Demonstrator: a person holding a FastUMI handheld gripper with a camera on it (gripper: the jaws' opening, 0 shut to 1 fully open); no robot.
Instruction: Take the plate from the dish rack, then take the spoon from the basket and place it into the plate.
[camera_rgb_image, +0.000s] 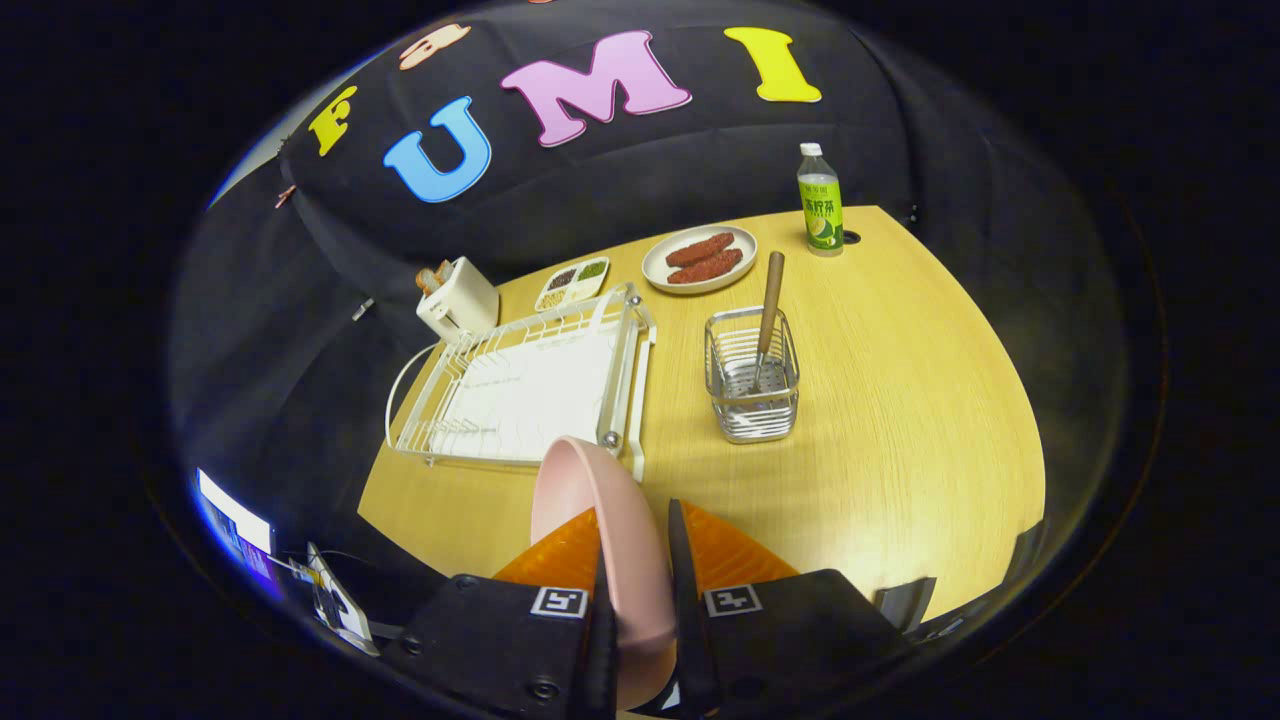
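A pink plate (600, 520) stands on edge between my fingers, lifted above the wooden table (900, 420); my gripper (640, 560) is shut on its rim. Beyond the fingers to the left lies the white wire dish rack (520, 385) on its tray, with nothing in it. Ahead and a little right stands the metal wire basket (750, 380). The spoon (768, 300) leans upright in it, its wooden handle sticking out of the top.
Behind the rack are a white toaster (457, 297) and a small divided dish (572, 284). A white plate with two reddish sausages (700, 259) and a green-labelled bottle (819, 203) stand at the far side. A lit screen (235, 525) glows off the table's near left.
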